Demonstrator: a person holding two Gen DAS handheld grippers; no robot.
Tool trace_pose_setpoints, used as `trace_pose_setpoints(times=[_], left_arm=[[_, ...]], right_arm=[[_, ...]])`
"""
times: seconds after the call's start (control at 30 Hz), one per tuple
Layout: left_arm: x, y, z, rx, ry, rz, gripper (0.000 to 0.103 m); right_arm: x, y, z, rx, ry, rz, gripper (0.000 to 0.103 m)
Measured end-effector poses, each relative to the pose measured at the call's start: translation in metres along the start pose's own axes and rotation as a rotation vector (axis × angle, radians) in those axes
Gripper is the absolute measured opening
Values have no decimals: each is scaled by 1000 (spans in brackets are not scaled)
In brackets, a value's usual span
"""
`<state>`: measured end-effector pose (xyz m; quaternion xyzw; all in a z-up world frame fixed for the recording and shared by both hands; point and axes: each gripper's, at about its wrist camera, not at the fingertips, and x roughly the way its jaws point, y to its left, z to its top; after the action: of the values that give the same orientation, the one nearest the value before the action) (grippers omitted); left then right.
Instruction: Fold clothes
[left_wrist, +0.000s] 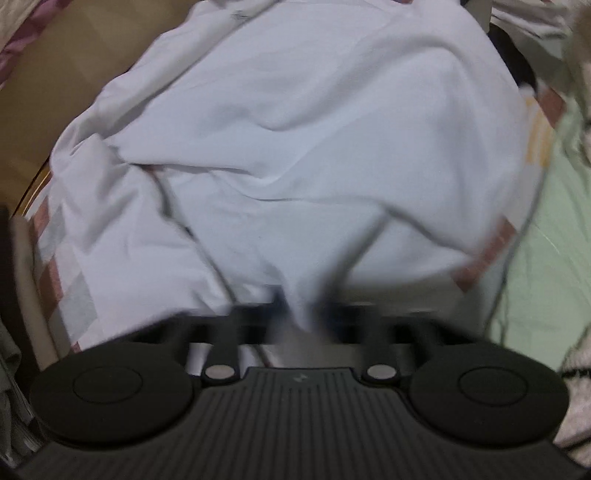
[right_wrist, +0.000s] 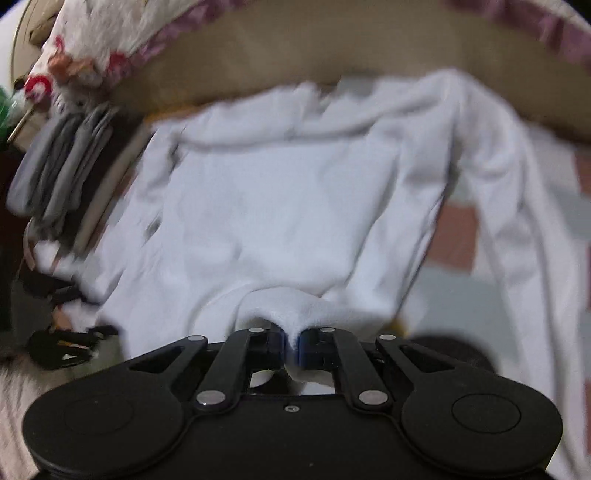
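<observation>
Left wrist view: one white garment (left_wrist: 295, 140) is seen, spread over a checked bedcover (left_wrist: 62, 280) in pink, grey and white.
Garment count: one white piece is counted in both views; one long sleeve (right_wrist: 517, 229) is seen trailing down the right side.
Garment look: plain white cloth, rumpled, with soft folds across the middle; its edges are blurred.
Garment place: it is laid on the bedcover, near a tan headboard (right_wrist: 332, 48) at the far side.
Left gripper (left_wrist: 301, 314): a fold of white cloth is pinched between its blurred fingers.
Right gripper (right_wrist: 293, 341): its fingers are closed on a raised ridge of the garment's near edge.
Other cloth: one pile of grey folded items (right_wrist: 62, 166) is seen far left, and one pale green sheet (left_wrist: 546, 240) at the right.
</observation>
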<state>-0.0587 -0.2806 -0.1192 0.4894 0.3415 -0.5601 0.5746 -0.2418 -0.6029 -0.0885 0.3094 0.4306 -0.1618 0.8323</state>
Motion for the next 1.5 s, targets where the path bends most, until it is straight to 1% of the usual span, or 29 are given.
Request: trace_pose_setpoints(times=[0.07, 0.1, 0.23, 0.3, 0.37, 0.4, 0.43, 0.47, 0.57, 0.63, 0.7, 0.8, 0.83, 0.93, 1.0, 1.07, 1.17, 1.23, 1.3, 1.33, 1.37, 1.43, 1.47, 1.5], left_arm=[[2, 4, 1, -34, -3, 26, 6], [3, 4, 4, -76, 1, 42, 6], [8, 8, 16, -242, 18, 107, 6], [11, 10, 21, -326, 27, 139, 6], [13, 12, 27, -409, 36, 171, 6], [15, 13, 30, -451, 40, 187, 6], [16, 14, 33, -492, 44, 204, 6], [16, 14, 36, -521, 54, 219, 6], [9, 10, 52, -542, 112, 259, 6], [5, 8, 62, -555, 150, 285, 6], [-3, 10, 72, -579, 162, 283, 6], [-18, 20, 80, -641, 130, 251, 6], [-24, 25, 79, -670, 120, 246, 6], [-46, 31, 66, -740, 66, 230, 6], [-61, 21, 55, -726, -12, 227, 6], [-70, 8, 38, -687, -100, 244, 6], [-67, -4, 12, -679, -185, 223, 6], [-60, -6, -5, -705, -211, 176, 6], [-54, -6, -19, -729, -236, 130, 6], [-53, -2, -23, -738, -246, 108, 6], [-53, 1, -26, -748, -256, 86, 6], [-52, 8, -34, -767, -276, 42, 5], [-52, 11, -37, -776, -285, 20, 5], [-51, 15, -41, -786, -295, -2, 5]], right_arm=[[9, -23, 10, 54, -32, -15, 7], [17, -32, 16, 86, -32, -12, 7], [63, -54, 36, 219, 32, 41, 11], [83, -55, 46, 227, 81, 66, 13], [98, -54, 54, 176, 96, 80, 11], [103, -56, 57, 175, 100, 98, 11], [106, -62, 59, 205, 105, 131, 11], [109, -69, 61, 235, 111, 164, 11], [118, -87, 65, 321, 123, 262, 10], [121, -90, 62, 322, 115, 297, 8], [120, -92, 60, 312, 111, 315, 9], [120, -96, 57, 303, 89, 342, 7], [120, -98, 54, 322, 77, 352, 5], [120, -106, 41, 419, 49, 372, 4], [117, -100, 38, 436, 66, 349, 4], [112, -88, 40, 394, 71, 292, 5], [101, -77, 42, 397, 104, 233, 7], [81, -75, 40, 471, 147, 226, 7], [50, -69, 46, 539, 196, 265, 7], [29, -62, 55, 526, 209, 269, 7], [3, -49, 68, 451, 202, 241, 7], [-40, -25, 88, 291, 201, 146, 7], [-57, -15, 93, 232, 205, 105, 7], [-67, -8, 94, 205, 212, 84, 7]])
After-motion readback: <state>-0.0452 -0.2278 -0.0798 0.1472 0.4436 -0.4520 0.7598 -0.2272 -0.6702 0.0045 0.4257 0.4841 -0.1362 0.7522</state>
